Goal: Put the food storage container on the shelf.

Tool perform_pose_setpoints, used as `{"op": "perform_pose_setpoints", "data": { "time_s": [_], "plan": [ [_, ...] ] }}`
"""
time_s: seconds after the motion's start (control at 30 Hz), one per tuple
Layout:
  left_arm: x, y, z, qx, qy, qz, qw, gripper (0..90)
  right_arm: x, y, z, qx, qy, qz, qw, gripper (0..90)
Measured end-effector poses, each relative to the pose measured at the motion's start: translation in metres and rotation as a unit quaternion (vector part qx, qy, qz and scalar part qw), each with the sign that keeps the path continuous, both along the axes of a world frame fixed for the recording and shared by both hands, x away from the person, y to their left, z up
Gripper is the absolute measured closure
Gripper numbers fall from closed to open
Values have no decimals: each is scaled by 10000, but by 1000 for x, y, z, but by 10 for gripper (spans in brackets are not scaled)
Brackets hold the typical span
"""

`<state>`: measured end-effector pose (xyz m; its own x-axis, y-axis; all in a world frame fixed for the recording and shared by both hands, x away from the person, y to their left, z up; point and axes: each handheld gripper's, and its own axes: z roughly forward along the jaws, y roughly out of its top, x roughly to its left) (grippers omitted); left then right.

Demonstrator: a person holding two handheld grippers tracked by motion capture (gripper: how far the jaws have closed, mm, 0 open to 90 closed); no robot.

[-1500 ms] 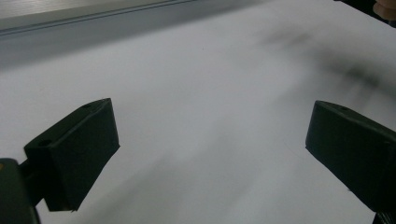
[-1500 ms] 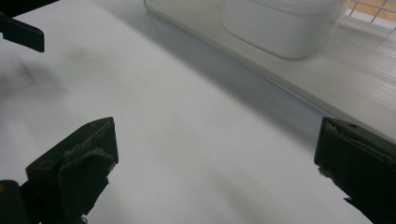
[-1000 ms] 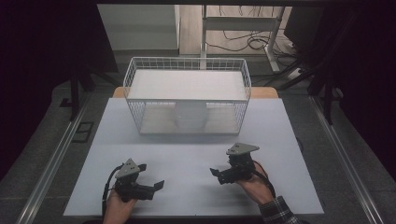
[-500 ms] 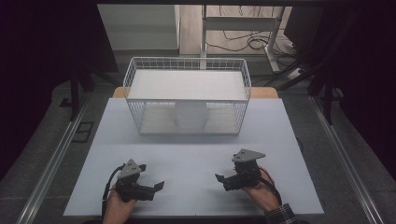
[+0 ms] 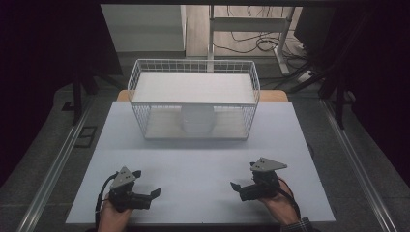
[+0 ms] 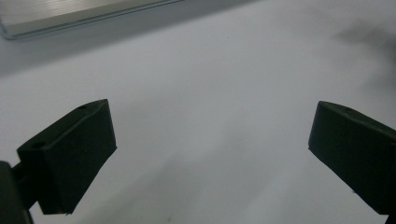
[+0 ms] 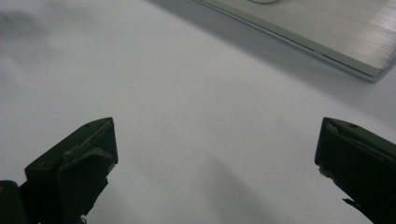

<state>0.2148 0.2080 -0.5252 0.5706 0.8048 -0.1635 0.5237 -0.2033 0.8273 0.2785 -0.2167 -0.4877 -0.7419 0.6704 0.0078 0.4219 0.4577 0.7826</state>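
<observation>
Both grippers are chunky black units. The left gripper [image 5: 148, 195] has a grey three-cornered plate on top and a black cable looping off its back end, by the near edge of the table. The right gripper [image 5: 236, 186] carries the same kind of grey plate, with a black cable curling round behind the hand [image 5: 278, 202], and there's a bit of plaid cuff at that wrist. Up close, the jaws are blocky matte black wedges with small holes near their tips; the right pair's pads look frayed.
</observation>
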Motion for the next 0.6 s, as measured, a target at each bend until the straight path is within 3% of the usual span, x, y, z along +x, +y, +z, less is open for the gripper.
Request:
{"op": "perform_pose_setpoints", "data": {
  "time_s": [0.33,0.6],
  "plan": [
    [-10,14,3,50,-45,186,9998,7,-11,-16,4,-41,-157,-231,9996,0],
    [-18,26,5,149,-81,365,9992,8,-19,-34,8,70,-227,-462,9986,0]
  ]
}}
